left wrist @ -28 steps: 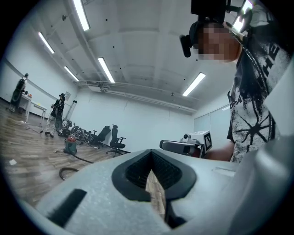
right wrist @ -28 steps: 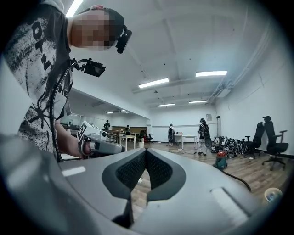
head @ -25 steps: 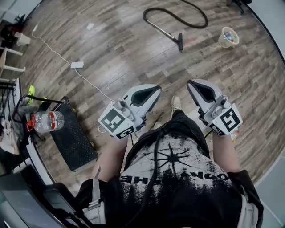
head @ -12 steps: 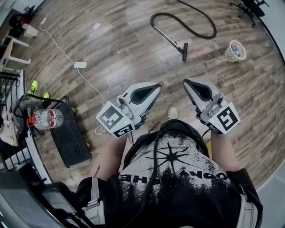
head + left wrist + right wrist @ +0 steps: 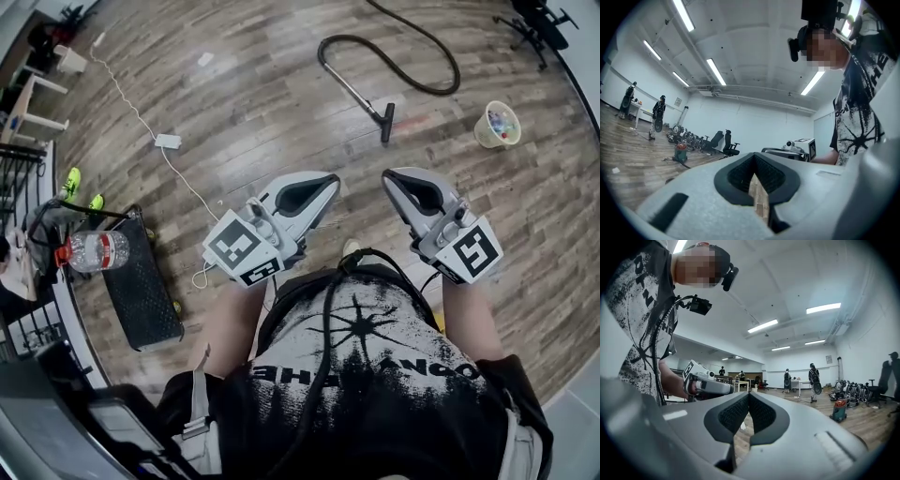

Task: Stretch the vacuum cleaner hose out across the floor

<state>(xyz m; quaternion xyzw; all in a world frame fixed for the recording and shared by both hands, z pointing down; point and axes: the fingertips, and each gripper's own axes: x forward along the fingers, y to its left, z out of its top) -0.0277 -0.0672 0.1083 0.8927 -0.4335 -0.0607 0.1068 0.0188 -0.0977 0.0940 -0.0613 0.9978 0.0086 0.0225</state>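
The black vacuum hose (image 5: 412,52) lies in a loop on the wood floor at the top of the head view. Its straight wand ends in a floor nozzle (image 5: 386,122). The red and green vacuum body (image 5: 680,152) stands far off across the room in the left gripper view; the right gripper view shows the vacuum body (image 5: 839,409) too. My left gripper (image 5: 328,178) and right gripper (image 5: 389,176) are held side by side in front of the person's chest, well short of the nozzle. Both are shut with nothing between the jaws.
A white cable with a power adapter (image 5: 168,141) runs across the floor at left. A black case (image 5: 141,281) and a water bottle (image 5: 94,251) sit at lower left. A pale bucket (image 5: 497,124) stands right of the nozzle, an office chair (image 5: 539,19) beyond it.
The hose and nozzle have come lower and closer in the head view as the person moved towards them. Both grippers stayed shut and kept their places.
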